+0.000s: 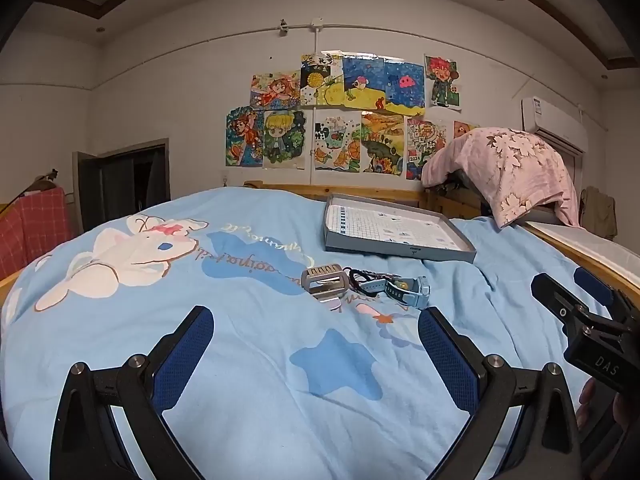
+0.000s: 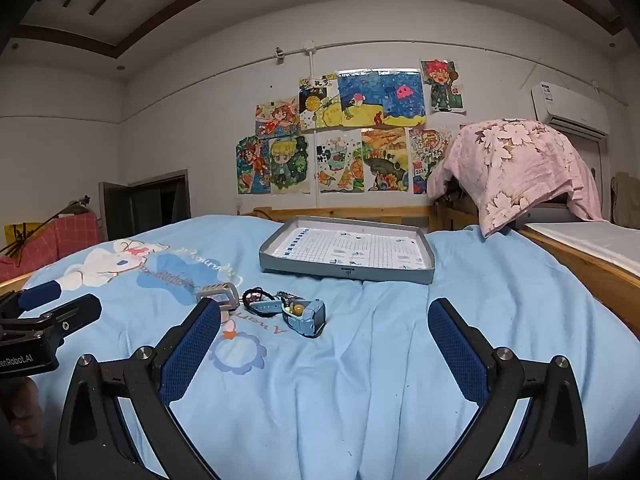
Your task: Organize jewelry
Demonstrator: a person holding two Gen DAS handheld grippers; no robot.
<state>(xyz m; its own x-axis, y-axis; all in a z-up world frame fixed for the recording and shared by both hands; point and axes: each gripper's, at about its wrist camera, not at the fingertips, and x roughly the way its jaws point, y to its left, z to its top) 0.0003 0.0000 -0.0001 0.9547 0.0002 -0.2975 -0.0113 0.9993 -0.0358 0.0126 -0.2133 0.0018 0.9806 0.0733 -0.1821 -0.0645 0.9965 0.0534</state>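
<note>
jewelry (image 1: 366,286) heaped mid-bed on blue quilt (image 1: 248,360): silver band, cords, blue watch | grey tray (image 1: 400,250) just behind, apart | pink pillow (image 1: 508,168) far right | left gripper (image 1: 316,344) released, empty | right gripper (image 2: 324,344) released, empty | path unobstructed

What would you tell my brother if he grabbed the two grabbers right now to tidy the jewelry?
Left gripper: open, empty, above the blue bedspread.
Right gripper: open, empty.
Things: the grey watch, dark bracelet and blue watch lie bunched together on the bedspread. The grey tray sits behind them, with only a printed sheet in it.
Done: nothing moved yet.
Left: probably put every piece into the tray.
</note>
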